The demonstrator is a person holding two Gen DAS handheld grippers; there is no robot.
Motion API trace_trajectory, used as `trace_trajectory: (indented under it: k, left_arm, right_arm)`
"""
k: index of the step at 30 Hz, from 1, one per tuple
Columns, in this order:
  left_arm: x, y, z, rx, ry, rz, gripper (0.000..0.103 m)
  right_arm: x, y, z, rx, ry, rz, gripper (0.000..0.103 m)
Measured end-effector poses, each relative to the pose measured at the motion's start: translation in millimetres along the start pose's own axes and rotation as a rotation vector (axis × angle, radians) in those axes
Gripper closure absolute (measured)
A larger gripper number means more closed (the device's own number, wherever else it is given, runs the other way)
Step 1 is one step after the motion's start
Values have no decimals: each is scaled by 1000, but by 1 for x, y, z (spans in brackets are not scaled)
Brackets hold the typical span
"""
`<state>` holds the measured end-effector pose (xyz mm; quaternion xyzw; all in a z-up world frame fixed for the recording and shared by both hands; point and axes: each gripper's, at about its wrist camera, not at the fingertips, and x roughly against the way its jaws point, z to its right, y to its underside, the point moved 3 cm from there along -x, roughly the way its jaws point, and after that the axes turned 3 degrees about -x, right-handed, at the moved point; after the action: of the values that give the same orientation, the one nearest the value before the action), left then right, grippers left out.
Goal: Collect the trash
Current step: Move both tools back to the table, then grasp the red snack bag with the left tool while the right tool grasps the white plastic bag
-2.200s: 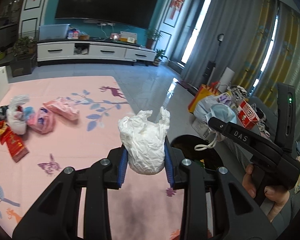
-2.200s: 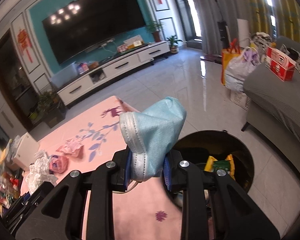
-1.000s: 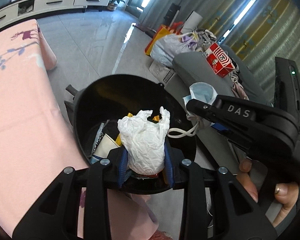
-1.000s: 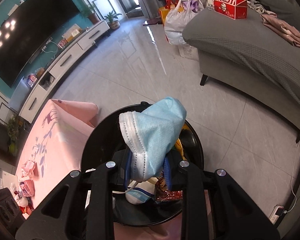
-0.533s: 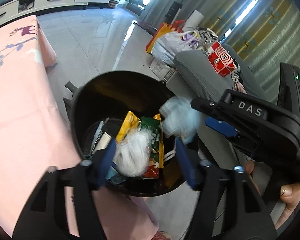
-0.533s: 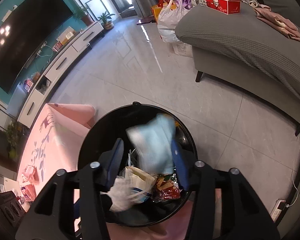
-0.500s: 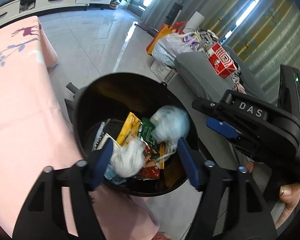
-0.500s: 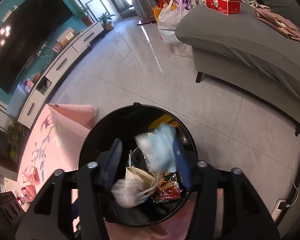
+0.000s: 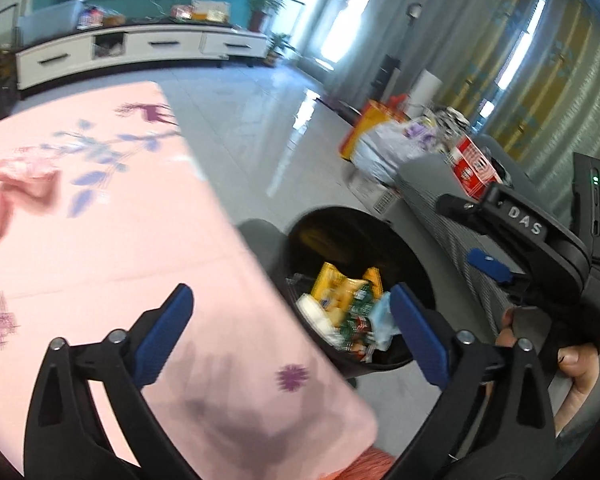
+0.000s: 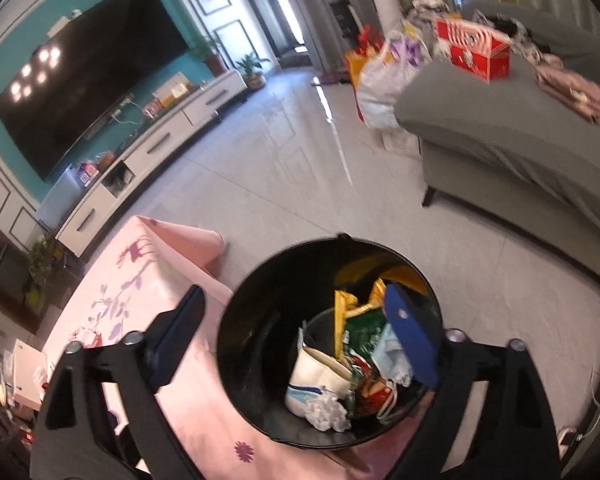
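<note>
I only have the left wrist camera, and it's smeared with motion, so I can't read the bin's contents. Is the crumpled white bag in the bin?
Observer: Yes. In the right wrist view the crumpled white bag lies inside the black bin, against a white paper cup.
Operator: And the blue mask?
Observer: The blue mask is in the bin too. It lies on the snack wrappers and is partly hidden by the right gripper.
Operator: Is the right gripper empty, then?
Observer: Yes. Its jaws are opening wide, and nothing is between the pads.
</note>
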<state>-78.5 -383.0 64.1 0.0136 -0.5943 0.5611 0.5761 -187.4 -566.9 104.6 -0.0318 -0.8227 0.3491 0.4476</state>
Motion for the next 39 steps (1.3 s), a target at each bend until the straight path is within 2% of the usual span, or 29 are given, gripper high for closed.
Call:
trace_trajectory:
  k: [5,14,20,24,27,30,35,39]
  left_arm:
    - [40,2,-39,59,-93,60,3]
    - [110,18,-116,145,-250,126,3]
    - [152,46,-183,190,-374,139,3]
    - [170,63,-226,224,-446,139,3]
    - [178,69,-265,256,-492,134,3]
    - [188,74,-300,324,-511,148,3]
    - [203,86,-342,434,-470,141,3]
    - [220,93,-371,526,-464,148,3]
  right_arm:
    - [9,7,-34,83,-38,45,3]
    - [26,38,-114,259,-187,54,3]
    - [23,73,-165,405,-209,33,3]
    - [17,99,-192,427,-211,17,3]
    - [14,124,-213,468,-258,-4,3]
    - [7,152,-232,522,-285,-31,3]
    - [-11,183,-251,578,-292,-100,3]
    - [-26,201,-268,590,-322,-212,3]
